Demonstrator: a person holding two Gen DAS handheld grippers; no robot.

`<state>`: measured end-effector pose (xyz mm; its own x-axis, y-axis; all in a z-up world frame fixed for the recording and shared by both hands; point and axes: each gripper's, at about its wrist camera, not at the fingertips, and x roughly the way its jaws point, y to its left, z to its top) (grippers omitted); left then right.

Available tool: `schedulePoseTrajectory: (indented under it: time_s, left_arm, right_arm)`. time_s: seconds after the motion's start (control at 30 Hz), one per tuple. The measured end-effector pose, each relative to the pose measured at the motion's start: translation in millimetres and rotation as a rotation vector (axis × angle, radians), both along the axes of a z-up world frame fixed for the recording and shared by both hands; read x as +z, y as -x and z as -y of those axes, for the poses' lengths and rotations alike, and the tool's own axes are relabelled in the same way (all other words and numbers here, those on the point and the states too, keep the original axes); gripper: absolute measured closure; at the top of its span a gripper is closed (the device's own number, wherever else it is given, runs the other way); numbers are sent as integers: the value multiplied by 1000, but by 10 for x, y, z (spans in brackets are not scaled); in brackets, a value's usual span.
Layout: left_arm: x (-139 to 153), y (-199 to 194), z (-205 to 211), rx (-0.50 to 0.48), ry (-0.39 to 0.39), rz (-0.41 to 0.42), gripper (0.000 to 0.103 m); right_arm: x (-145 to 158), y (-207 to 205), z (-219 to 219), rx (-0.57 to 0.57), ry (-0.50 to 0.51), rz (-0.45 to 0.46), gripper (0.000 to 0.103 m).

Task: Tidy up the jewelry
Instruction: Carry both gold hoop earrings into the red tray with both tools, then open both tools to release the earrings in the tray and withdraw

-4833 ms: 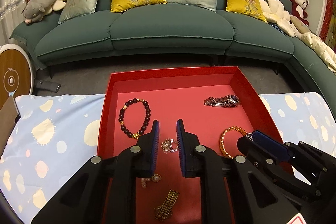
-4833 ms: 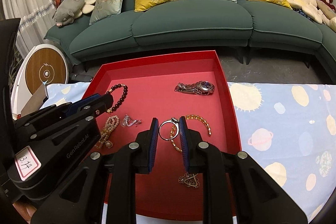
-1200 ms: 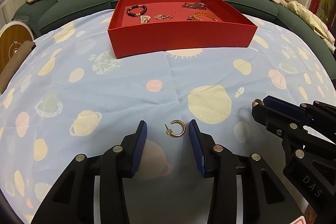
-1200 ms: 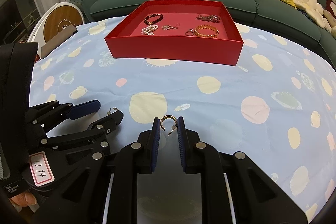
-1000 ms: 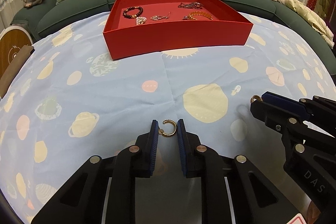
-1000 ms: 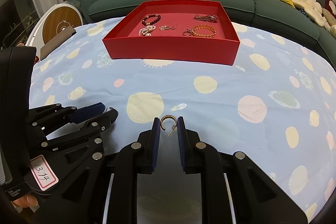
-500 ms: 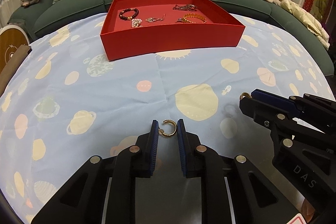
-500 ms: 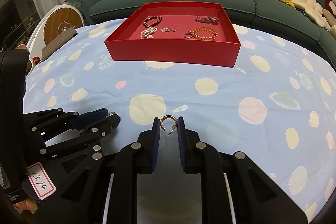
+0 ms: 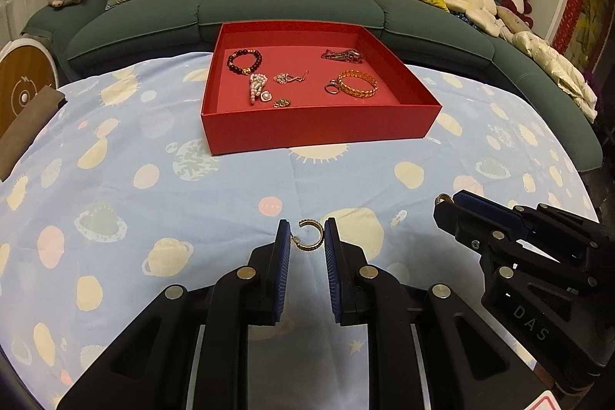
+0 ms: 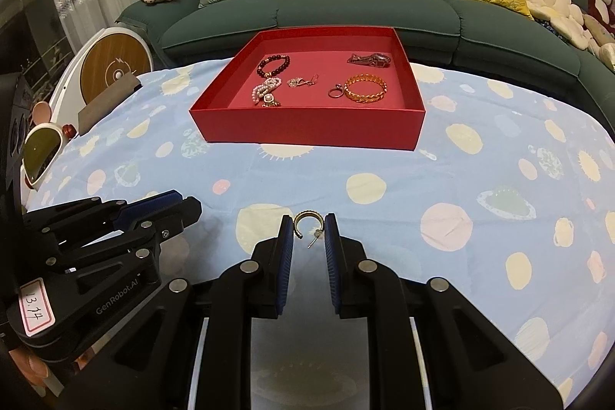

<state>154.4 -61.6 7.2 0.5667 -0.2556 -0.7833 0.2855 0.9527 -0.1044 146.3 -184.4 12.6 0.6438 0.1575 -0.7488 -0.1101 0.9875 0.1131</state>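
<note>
A small gold hoop earring (image 9: pixel 310 236) is pinched between the blue pads of my left gripper (image 9: pixel 306 237), lifted above the cloth. My right gripper (image 10: pixel 308 229) is shut on a second gold hoop earring (image 10: pixel 306 223) whose post sticks down. Each gripper shows in the other's view: the right gripper (image 9: pixel 446 202) at right, the left gripper (image 10: pixel 180 206) at left. Far ahead stands the red tray (image 9: pixel 319 125) (image 10: pixel 307 129), holding a dark bead bracelet (image 9: pixel 243 62), a pearl piece (image 9: pixel 256 88), a gold bangle (image 9: pixel 356 84), a ring (image 10: pixel 335 91) and a metal watch (image 9: pixel 342 55).
A light blue cloth with planet prints (image 9: pixel 153 187) covers the table. A green sofa (image 9: pixel 292 2) with cushions and plush toys runs behind it. A round wooden-faced device (image 10: pixel 115 64) and white-framed sunglasses (image 10: pixel 40 148) lie at the left edge.
My left gripper closed on the earring that lay between its open fingers, then rose with it; the tray now looks farther and flatter. The right gripper kept its earring and stayed about still.
</note>
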Motion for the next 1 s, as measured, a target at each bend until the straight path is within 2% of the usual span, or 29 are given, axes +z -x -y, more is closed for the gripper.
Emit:
schedulePoseTrajectory:
  time_s: [0.17, 0.3, 0.53, 0.77, 1.0]
  left_arm:
    - [199, -121, 66, -9, -16, 49, 87]
    - [424, -353, 82, -3, -9, 103, 87]
    - [652, -1024, 189, 32, -23, 157, 87]
    - [642, -1551, 327, 56, -60, 190, 87]
    - [548, -1937, 394, 79, -73, 188, 87]
  right_arm:
    - [87, -111, -9, 9, -1, 8, 87]
    - [296, -344, 43, 5, -2, 44, 87]
    - [637, -920, 154, -26, -11, 112, 87]
    - [622, -1477, 183, -59, -3, 111, 87]
    - [533, -1873, 182, -79, 11, 108, 87]
